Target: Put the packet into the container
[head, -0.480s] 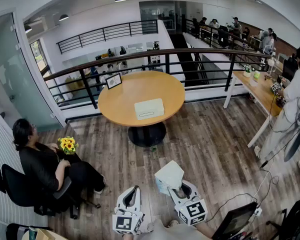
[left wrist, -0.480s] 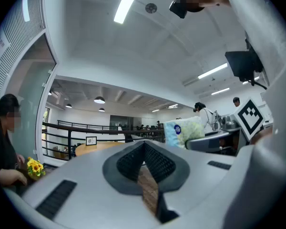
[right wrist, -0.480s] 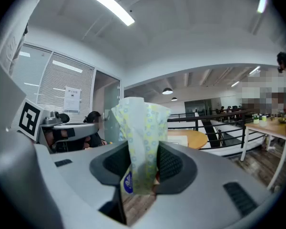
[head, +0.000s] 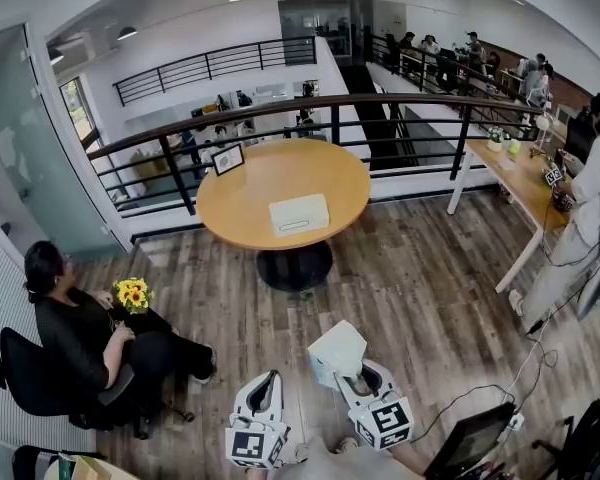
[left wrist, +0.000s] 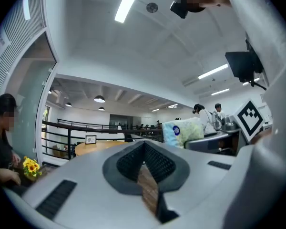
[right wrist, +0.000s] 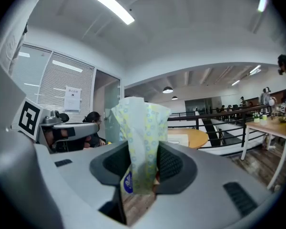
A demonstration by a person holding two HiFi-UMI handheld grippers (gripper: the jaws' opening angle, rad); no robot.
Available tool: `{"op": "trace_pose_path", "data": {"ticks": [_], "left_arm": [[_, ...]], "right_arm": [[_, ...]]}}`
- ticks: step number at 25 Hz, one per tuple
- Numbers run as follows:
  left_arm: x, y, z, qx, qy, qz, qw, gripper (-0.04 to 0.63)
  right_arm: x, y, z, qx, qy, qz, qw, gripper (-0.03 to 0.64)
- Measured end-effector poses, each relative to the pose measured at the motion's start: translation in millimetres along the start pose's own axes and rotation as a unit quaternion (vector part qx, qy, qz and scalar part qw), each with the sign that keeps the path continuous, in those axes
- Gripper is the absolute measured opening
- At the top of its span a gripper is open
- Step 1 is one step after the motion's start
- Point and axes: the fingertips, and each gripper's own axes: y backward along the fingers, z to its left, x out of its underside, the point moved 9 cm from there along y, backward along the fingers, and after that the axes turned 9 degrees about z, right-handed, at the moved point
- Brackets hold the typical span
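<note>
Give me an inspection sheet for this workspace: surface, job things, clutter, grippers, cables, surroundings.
Surface: round wooden table.
Job's things: white container on the table; packet held off the table.
Clutter: picture frame at the table's far left edge.
Grippers: right gripper, fingers shut on the packet; left gripper, fingers shut, empty.
Cables: cable on the floor at right.
Surroundings: seated person with sunflowers at left; railing behind the table; long desk at right.

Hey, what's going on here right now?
A person holds a tool in each hand. The right tool is clamped on a patterned packet. The left tool is shut and empty. The white container sits on the round table ahead, so the packet isn't in it yet.
</note>
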Motion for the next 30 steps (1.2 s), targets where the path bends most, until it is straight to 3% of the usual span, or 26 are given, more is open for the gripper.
{"op": "trace_pose_path", "data": {"ticks": [11,30], "left_arm": [[-0.2,0.1,-4.0,-0.002,-0.004,0.003,1.0000,0.005],[-8.4,-17.1,-41.2,-0.032,-0.016,-0.002,0.9994,0.005]], "right_arm": [[-1.4,6.4,-4.1,-0.013,-0.012,-0.007,1.000,0.147],[3.9,31.1,-50.0,-0.016,-0.003,-0.021,1.000,0.147]]}}
